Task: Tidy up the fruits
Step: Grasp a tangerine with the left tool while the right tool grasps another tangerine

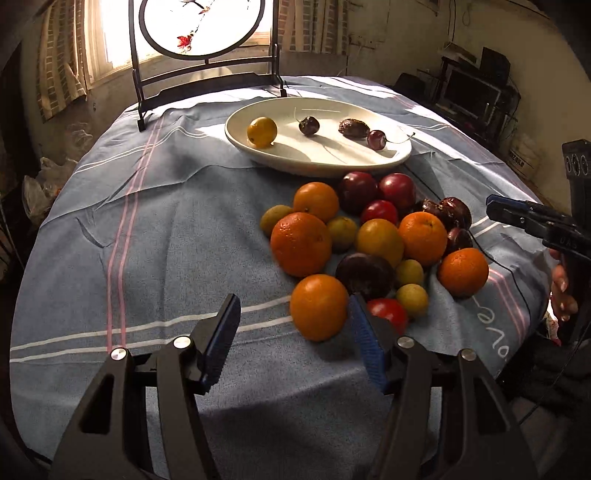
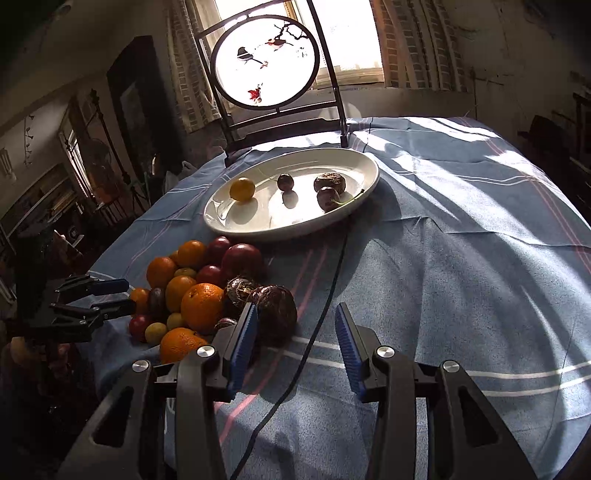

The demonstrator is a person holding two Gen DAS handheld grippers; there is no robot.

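Your left hand-held gripper (image 1: 291, 341) is spread wide with nothing held, and the near round orange (image 1: 318, 307) sits just ahead between its blue ribbed pads (image 1: 221, 345), closer to the right pad. Your right hand-held gripper (image 2: 295, 349) is also spread and empty, low over the blue striped cloth (image 2: 461, 295) on the tabletop, with the wrinkled dark brown passion fruit (image 2: 277, 314) just beside its left pad.

The loose fruit pile (image 1: 369, 236) lies near-right of centre, touching fruit to fruit. The white oval ceramic plate (image 1: 258, 147) sits beyond it, holding a small yellow citrus (image 1: 262, 132), two dark cherries with stems and one wrinkled brown fruit.

Handling, as a judgement: the orange is firm, fairly heavy for its size and smooth-skinned, so it may roll; clamp it across the widest middle. Cherries and small yellow-green plums (image 1: 412, 300) look soft; go gently.

In the way: the red tomato-like fruit (image 1: 388, 312) and dark purple plum (image 1: 364, 275) crowd the right pad, so closing could nudge them. A thin black cable (image 2: 325, 295) runs across the cloth under your right hand-held gripper. The dark framed round painted screen (image 1: 203, 29) stands far behind the plate.
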